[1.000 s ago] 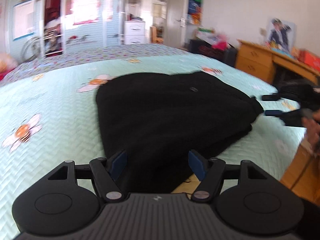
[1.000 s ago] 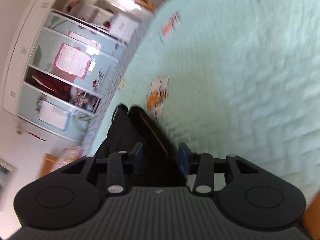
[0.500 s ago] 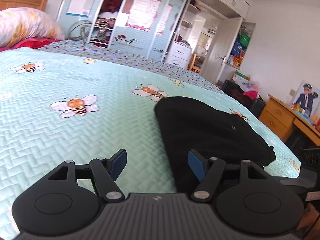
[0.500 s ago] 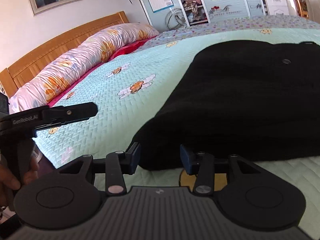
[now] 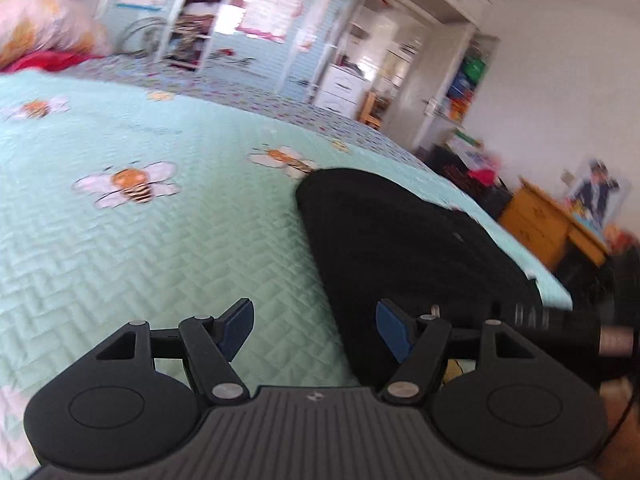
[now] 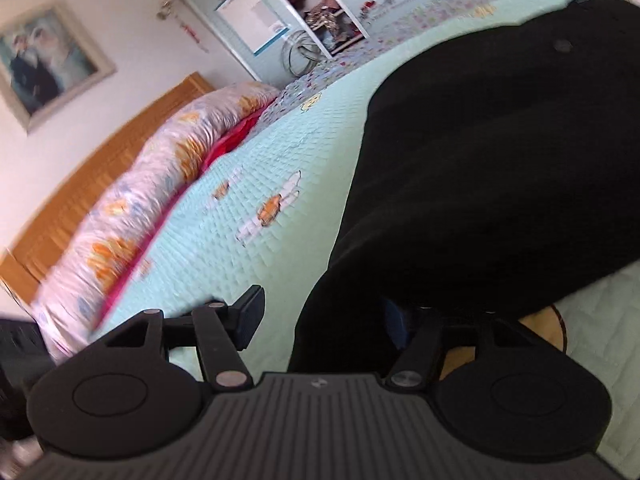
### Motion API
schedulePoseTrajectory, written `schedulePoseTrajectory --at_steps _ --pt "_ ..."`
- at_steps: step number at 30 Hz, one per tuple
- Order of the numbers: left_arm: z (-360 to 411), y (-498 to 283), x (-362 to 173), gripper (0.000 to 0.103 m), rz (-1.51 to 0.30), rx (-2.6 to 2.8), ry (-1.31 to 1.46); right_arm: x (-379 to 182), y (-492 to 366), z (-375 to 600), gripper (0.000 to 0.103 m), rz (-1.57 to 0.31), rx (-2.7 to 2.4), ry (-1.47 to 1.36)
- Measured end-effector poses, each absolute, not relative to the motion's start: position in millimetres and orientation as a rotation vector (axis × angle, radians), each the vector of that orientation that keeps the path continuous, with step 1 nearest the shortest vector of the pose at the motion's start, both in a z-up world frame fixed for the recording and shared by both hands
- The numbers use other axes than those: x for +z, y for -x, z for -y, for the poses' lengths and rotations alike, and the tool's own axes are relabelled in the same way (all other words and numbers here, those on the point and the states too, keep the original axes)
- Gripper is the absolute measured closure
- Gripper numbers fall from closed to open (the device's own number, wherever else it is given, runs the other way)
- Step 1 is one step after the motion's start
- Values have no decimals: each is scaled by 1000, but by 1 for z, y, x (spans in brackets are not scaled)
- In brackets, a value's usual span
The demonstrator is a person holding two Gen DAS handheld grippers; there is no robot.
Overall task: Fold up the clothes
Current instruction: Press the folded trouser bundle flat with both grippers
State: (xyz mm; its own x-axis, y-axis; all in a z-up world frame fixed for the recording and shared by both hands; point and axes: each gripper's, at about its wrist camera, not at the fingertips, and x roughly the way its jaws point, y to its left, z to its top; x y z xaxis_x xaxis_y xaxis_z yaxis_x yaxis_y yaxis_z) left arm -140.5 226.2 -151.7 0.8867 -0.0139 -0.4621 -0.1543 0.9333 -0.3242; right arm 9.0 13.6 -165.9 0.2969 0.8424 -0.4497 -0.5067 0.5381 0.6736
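Over the bed (image 5: 160, 264), both grippers tilt downward; left jaws open, right jaws opening beside black garment (image 6: 500, 160).

1. A bed (image 5: 168, 248) covered by a pale mint quilted spread printed with bees.
2. A folded black garment (image 5: 400, 248) lies flat on the spread, near the bed's foot edge.
3. A long floral pillow (image 6: 152, 184) lies along the wooden headboard (image 6: 80, 184) edge, over red bedding.

Bee-print quilt (image 5: 160, 248), floral pillow (image 6: 160, 184), wooden desk (image 5: 548, 228), framed picture (image 6: 44, 68).
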Motion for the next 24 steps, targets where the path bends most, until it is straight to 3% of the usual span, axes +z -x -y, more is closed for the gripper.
schedulePoseTrajectory --at_steps 4,9,10,15,19,22,24 --pt "-194 123 -147 33 -483 -68 226 -188 -49 22 37 -1069 906 -802" --pt "-163 105 -159 33 -536 -230 37 -208 -64 20 35 -1184 942 -957" --pt "-160 105 -162 26 -547 -227 6 -212 -61 4 34 -1253 1007 -965" --pt "-152 110 -169 26 -559 -230 -56 -219 -61 -2 33 -1304 1057 -951" --pt "-150 109 -174 26 -569 -205 -105 -208 -66 16 33 -1219 982 -953" --pt "-143 109 -176 25 -590 -190 -177 -213 -62 -9 33 -1335 1091 -852" --pt "-148 110 -175 25 -601 -197 -169 -201 -58 -3 34 -1291 1086 -776"
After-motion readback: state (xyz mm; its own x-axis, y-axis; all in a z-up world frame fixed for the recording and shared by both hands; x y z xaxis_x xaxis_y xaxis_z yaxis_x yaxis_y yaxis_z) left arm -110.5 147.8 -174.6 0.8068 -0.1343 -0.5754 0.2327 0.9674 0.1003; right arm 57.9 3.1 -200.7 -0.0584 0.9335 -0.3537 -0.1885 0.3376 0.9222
